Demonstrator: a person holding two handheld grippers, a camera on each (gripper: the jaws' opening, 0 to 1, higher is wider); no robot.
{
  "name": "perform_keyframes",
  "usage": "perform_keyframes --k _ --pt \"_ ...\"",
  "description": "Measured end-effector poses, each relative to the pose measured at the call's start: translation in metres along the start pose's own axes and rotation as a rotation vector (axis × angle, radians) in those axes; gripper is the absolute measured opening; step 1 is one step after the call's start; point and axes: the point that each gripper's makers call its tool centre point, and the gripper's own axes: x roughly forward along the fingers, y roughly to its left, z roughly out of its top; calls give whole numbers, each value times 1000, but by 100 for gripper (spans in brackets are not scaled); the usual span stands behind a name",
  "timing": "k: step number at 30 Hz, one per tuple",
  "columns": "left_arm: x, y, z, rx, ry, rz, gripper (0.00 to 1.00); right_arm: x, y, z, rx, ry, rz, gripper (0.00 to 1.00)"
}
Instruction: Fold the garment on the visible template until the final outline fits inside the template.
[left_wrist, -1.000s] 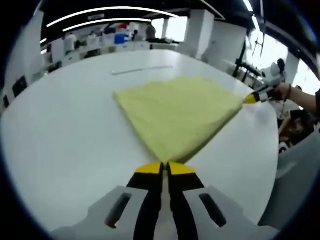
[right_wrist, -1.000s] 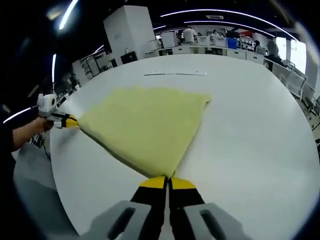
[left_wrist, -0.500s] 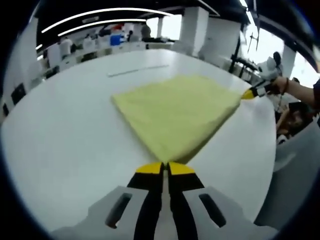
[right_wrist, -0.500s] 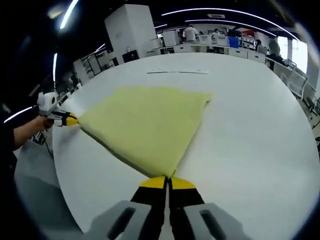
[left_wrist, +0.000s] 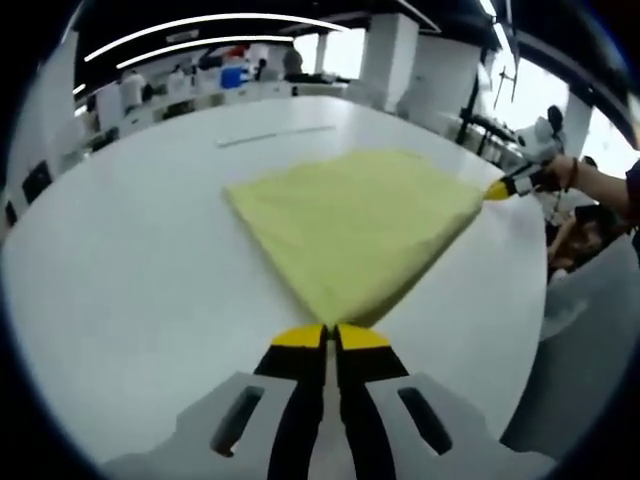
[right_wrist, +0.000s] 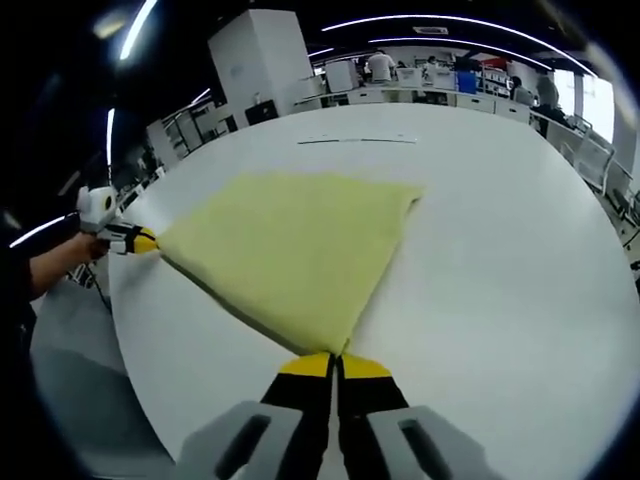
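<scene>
On the white table (left_wrist: 120, 280), yellow garment (left_wrist: 350, 220) spread flat as a folded, roughly 4-cornered shape, well inside the table edge. At the garment's near corner in the left gripper view, left gripper (left_wrist: 330, 335) with yellow-tipped black jaws pressed together on the cloth corner. At the garment's far right corner in that view, right gripper (left_wrist: 503, 188) pinching the corner, held by a person's hand (left_wrist: 560, 175). Same layout from the right gripper view: garment (right_wrist: 290, 245) on table (right_wrist: 500, 260), right gripper (right_wrist: 333, 363) with jaws closed on the near corner, left gripper (right_wrist: 140, 241) clamped on the garment's left corner. Beyond the garment, a thin pale strip (right_wrist: 355, 141) lying on the table. Past the table's far edge, desks and people, blurred.
</scene>
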Motion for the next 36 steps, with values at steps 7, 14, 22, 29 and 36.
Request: perform_keyframes --k 7,14,22,29,36 --pt "-2 1 3 -107 -44 -10 0 3 -1 -1 11 7 -9 0" --pt "-1 1 4 -137 -44 -4 2 3 -6 0 31 4 -48 3" --pt "-9 -1 18 -233 -83 15 22 -6 -3 14 81 -41 -62 36" --pt "-18 -5 34 -274 -98 27 45 -13 8 34 90 -79 -69 71" --pt "-35 -14 51 -240 -128 32 62 -27 27 46 55 -88 -51 92"
